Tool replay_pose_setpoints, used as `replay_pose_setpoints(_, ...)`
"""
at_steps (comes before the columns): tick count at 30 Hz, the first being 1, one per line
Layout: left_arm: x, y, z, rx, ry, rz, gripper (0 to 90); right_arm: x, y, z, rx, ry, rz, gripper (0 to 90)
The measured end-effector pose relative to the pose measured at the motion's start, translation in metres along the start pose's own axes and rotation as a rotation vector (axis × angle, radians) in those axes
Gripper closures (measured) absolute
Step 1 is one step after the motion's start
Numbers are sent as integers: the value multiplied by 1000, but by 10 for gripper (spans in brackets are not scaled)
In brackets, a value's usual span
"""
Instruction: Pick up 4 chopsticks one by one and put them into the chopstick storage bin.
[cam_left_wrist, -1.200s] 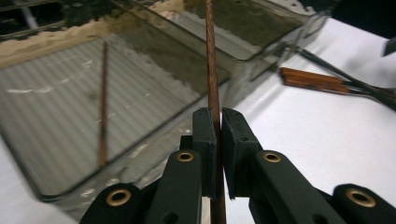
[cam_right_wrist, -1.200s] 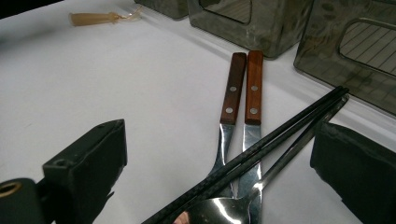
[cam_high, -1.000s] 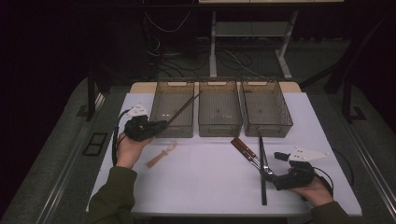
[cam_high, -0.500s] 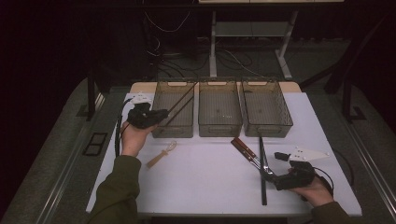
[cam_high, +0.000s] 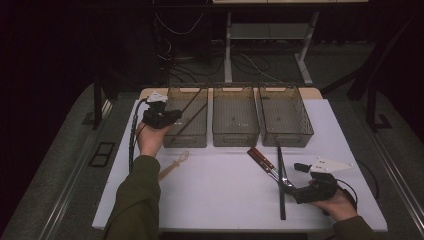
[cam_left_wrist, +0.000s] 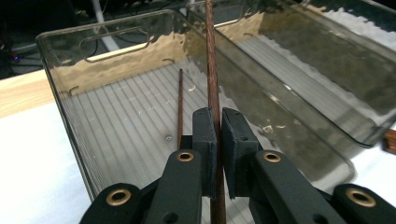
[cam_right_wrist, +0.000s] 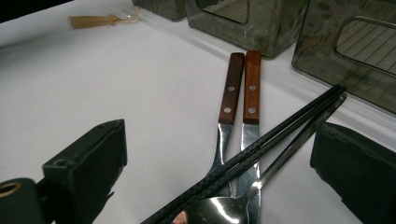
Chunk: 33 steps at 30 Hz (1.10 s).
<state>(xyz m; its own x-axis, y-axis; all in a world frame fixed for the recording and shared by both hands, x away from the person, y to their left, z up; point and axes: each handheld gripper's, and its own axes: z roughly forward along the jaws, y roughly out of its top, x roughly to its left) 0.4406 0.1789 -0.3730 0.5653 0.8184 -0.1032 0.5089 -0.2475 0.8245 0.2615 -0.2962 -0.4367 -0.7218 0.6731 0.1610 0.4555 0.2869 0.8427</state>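
The left gripper (cam_left_wrist: 215, 154) has its fingers (cam_left_wrist: 205, 140) squeezed tight on a brown chopstick (cam_left_wrist: 212, 70), held over the left bin (cam_left_wrist: 70, 88), where another chopstick (cam_left_wrist: 180, 105) already lies. Best to lower it beside that one, then let go. The right gripper (cam_right_wrist: 219, 172) waits with fingers spread over the black chopsticks (cam_right_wrist: 280, 126) on the bench (cam_right_wrist: 140, 93).
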Motion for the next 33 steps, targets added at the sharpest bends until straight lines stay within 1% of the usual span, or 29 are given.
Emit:
replay_pose_setpoints(4,3,-1,7,6,25,-18,833,0,0,0,-1,2,0,40)
replay_pose_setpoints(6,4,-2,9,9,42,-13,833,0,0,0,-2,2,-1,40)
replay_pose_setpoints(7,4,-3,10,18,48,-8,833,0,0,0,-2,2,-2,40)
replay_pose_setpoints(10,5,-5,14,40,57,-12,833,0,0,0,-2,3,-2,40)
replay_pose_setpoints(12,6,-6,16,52,56,-17,833,0,0,0,-2,3,-2,40)
replay_pose_setpoints(15,7,-7,18,66,61,-30,833,0,0,0,-2,3,-1,40)
replay_pose_setpoints(17,8,-8,19,82,71,-29,832,0,0,0,-1,3,-2,40)
replay_pose_setpoints(22,8,-10,22,99,76,-36,831,0,0,0,-3,2,-2,40)
replay_pose_setpoints(25,7,-10,22,96,86,-35,819,0,0,0,-3,3,-3,40)
replay_pose_setpoints(27,6,-10,22,91,88,-29,788,0,0,-1,-3,3,-2,40)
replay_pose_setpoints(31,4,-9,21,77,84,-22,747,0,0,0,-3,2,-2,40)
replay_pose_setpoints(33,3,-8,20,66,77,-12,733,0,0,-1,-3,3,-2,40)
